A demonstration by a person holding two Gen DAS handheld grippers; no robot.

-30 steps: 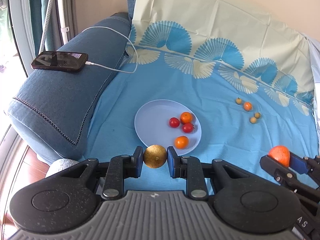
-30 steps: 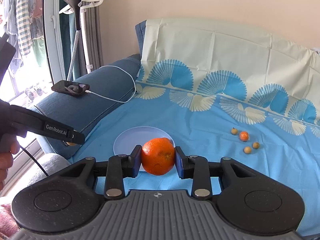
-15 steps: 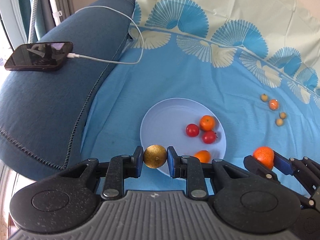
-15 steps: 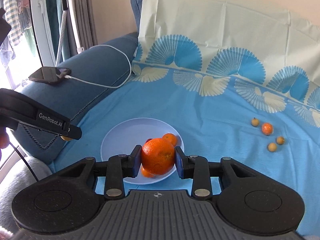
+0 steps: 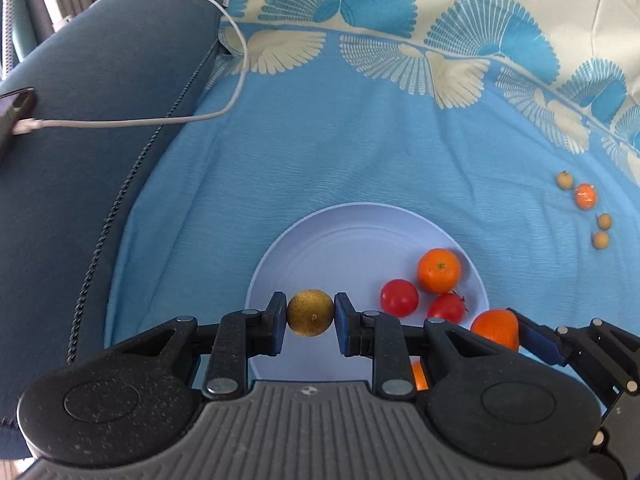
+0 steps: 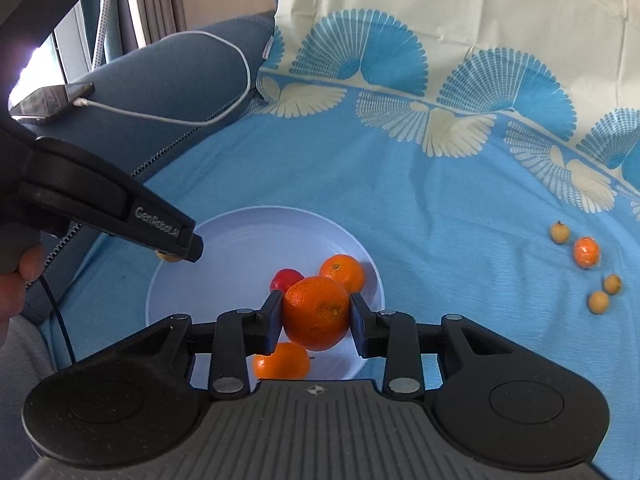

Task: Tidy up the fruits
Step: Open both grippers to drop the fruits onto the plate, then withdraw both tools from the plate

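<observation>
Fruits sit partly gathered on the pale plate (image 5: 328,240) near the cloth's (image 5: 320,160) front edge; the left gripper (image 5: 310,318) pinches a small brownish-yellow fruit (image 5: 310,313) over the plate's left rim, and its side reads "GenRobot.AI"; the right gripper (image 6: 316,316), jaws closed halfway, clamps a big orange (image 6: 316,312) above the plate's right part, where oranges and tomatoes lie; four small fruits (image 6: 582,264) rest toward the cloth's right edge.
</observation>
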